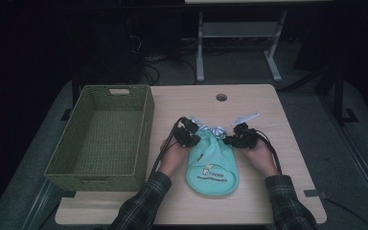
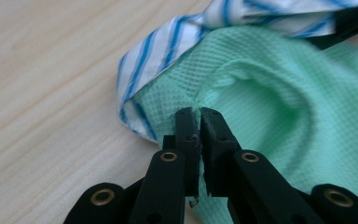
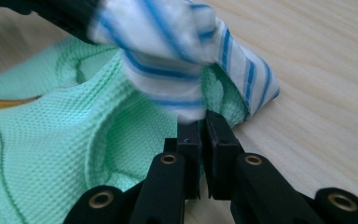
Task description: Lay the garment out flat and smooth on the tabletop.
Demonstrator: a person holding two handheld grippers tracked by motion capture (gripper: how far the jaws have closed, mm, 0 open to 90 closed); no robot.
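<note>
A small mint-green knit garment with a blue-and-white striped collar lies flat on the wooden table, collar end away from the person. My left gripper is at the garment's left shoulder. Its jaws are shut and pinch the green fabric just below the striped collar. At the right shoulder my right gripper is also shut, nipping the green knit under the collar. A printed logo shows on the garment's near part.
A green woven basket, with nothing in it, stands on the table's left side, close to the left hand. A cable hole sits near the far edge. Beyond the table are a desk frame and cables on the floor.
</note>
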